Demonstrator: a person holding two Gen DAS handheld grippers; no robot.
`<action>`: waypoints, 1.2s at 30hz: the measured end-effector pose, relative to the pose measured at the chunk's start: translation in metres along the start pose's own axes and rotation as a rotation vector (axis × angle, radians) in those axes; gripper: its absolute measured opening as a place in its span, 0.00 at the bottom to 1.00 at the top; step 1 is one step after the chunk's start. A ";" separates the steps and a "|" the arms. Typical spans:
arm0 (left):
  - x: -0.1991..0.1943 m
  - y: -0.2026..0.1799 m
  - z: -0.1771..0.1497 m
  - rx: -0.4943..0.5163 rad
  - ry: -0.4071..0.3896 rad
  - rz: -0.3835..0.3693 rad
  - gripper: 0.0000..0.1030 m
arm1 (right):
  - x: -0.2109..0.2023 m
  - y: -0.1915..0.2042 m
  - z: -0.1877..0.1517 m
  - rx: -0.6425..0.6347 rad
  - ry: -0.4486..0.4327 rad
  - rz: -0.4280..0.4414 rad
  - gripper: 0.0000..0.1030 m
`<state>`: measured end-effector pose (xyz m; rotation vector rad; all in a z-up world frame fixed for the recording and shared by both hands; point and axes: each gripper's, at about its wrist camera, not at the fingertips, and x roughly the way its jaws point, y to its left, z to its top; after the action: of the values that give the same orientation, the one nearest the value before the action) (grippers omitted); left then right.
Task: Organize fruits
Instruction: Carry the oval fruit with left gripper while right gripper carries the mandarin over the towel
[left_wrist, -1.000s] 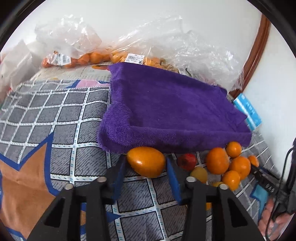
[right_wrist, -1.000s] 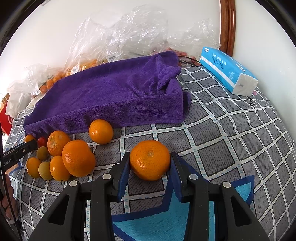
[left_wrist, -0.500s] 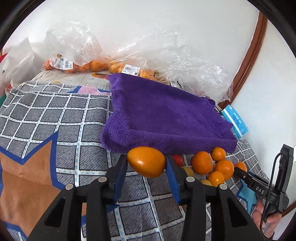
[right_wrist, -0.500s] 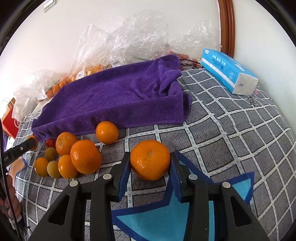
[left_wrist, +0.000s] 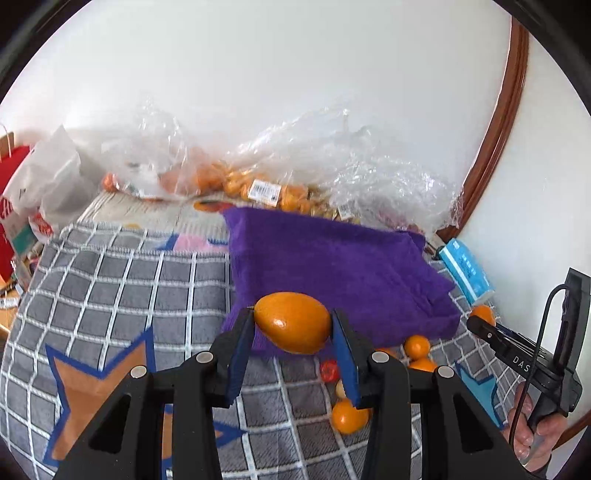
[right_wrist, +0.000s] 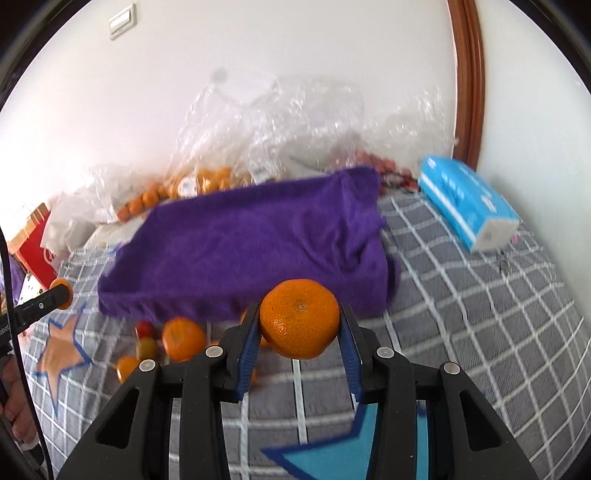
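Plush purple towel (left_wrist: 332, 258); crinkled glossy plastic bags (left_wrist: 369, 173).

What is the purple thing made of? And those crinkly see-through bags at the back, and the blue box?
The purple cloth looks like soft, fuzzy towel fabric, maybe microfiber: its surface is matte and nappy, and it folds in thick rolls. The see-through bags look like thin plastic film: glossy, wrinkled, with fruit showing through. The blue pack seems wrapped in smooth printed plastic or paper; probably tissues, though I can't be sure.
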<state>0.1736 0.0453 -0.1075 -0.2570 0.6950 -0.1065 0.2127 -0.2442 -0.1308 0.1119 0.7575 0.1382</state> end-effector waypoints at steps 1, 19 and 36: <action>0.001 -0.003 0.005 0.001 -0.011 -0.001 0.39 | 0.001 0.001 0.006 0.003 -0.008 0.008 0.39; 0.079 -0.007 0.040 -0.016 -0.023 -0.017 0.39 | 0.063 0.012 0.070 -0.014 -0.081 0.047 0.39; 0.110 0.001 0.026 -0.032 0.020 -0.027 0.39 | 0.110 -0.002 0.056 -0.007 0.012 0.050 0.39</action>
<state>0.2742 0.0311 -0.1569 -0.2964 0.7133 -0.1235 0.3300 -0.2310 -0.1651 0.1236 0.7665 0.1890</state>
